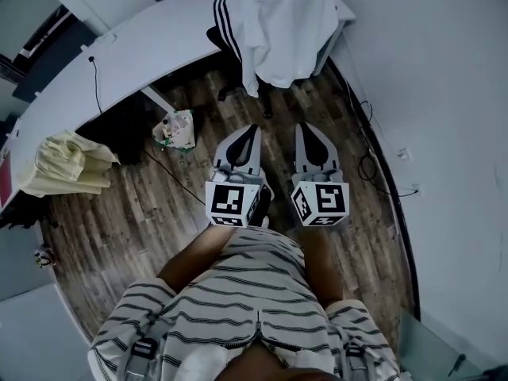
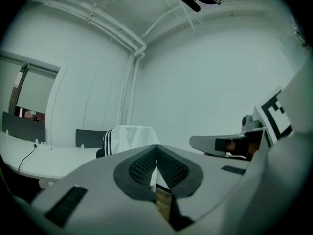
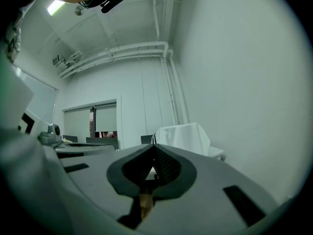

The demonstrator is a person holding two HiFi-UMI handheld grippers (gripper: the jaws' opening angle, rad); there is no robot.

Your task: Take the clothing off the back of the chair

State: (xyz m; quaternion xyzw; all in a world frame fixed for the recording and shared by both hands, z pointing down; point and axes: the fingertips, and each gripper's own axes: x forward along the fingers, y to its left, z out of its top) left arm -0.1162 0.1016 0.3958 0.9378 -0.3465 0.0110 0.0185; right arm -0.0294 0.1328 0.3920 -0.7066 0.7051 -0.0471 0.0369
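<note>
A white garment with black stripes on its sleeve [image 1: 274, 30] hangs over the back of a dark chair [image 1: 218, 40] at the desk, at the top of the head view. It also shows ahead as the white garment [image 2: 128, 137] in the left gripper view and the white garment [image 3: 183, 137] in the right gripper view. My left gripper [image 1: 252, 129] and right gripper [image 1: 306, 128] are held side by side, level, pointing at the chair from some way off. Both are shut with nothing between their jaws.
A long white desk [image 1: 119, 62] curves from the left to the chair. A pale yellow cloth [image 1: 67, 163] lies on its left end. A small bin [image 1: 178, 128] stands on the wooden floor under the desk. Cables [image 1: 369, 165] trail along the white wall on the right.
</note>
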